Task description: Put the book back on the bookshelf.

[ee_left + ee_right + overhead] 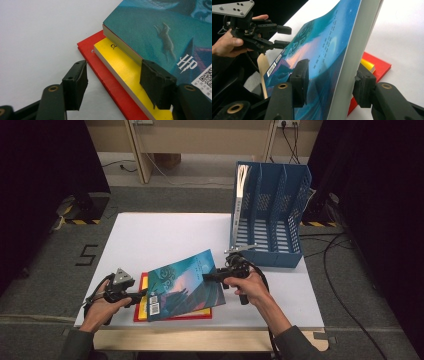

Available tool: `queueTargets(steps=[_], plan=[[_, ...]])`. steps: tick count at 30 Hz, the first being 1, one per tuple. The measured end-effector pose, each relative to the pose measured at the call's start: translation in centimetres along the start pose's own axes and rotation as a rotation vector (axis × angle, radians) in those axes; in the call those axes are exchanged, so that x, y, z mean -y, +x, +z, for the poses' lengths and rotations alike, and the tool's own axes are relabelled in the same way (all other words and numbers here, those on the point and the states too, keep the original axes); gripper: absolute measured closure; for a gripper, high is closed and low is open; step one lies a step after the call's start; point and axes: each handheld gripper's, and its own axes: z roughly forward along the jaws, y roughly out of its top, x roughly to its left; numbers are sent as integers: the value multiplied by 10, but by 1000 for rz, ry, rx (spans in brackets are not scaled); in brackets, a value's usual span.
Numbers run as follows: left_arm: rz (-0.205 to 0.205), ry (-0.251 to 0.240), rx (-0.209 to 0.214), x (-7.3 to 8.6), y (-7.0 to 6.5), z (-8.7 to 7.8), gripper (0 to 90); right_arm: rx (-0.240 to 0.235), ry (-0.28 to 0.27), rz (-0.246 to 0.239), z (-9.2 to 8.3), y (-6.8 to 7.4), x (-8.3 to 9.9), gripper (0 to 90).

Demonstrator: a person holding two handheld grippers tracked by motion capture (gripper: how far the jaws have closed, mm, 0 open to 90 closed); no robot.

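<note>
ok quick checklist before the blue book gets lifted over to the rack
1. Right gripper clamped on the blue book: ok, its jaws pinch the book's page edge.
2. Book raised at that end: ok, it tilts up off the stack.
3. Left gripper steadying the lower books: cannot tell; jaws straddle the yellow book and red book, contact unclear.
4. Blue file rack slots free: ok for the right-hand ones; white papers fill the left one.
5. Path to rack: ok.
</note>
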Motion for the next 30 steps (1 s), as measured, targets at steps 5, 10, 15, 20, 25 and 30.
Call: queueTargets(steps=[5, 10, 15, 20, 25, 30], plan=[[-4, -6, -3, 0, -2, 1, 390, 27, 42, -4, 0, 2, -14, 586], [-3, -10, -3, 0, -3, 1, 402, 38, 34, 1, 2, 0, -23, 642], [-4, -39, 0, 0, -5, 5, 398, 50, 31, -41, -4, 8, -35, 714], [26, -103, -17, -1, -7, 7, 115, 33, -6, -114, -21, 24, -58, 735], [-57, -178, -25, -2, 7, -3, 145, 65, 23, -164, -31, 35, -70, 737], [-71, -95, -51, 8, 19, 5, 147, 90, 33, -177, -43, 38, -76, 738]])
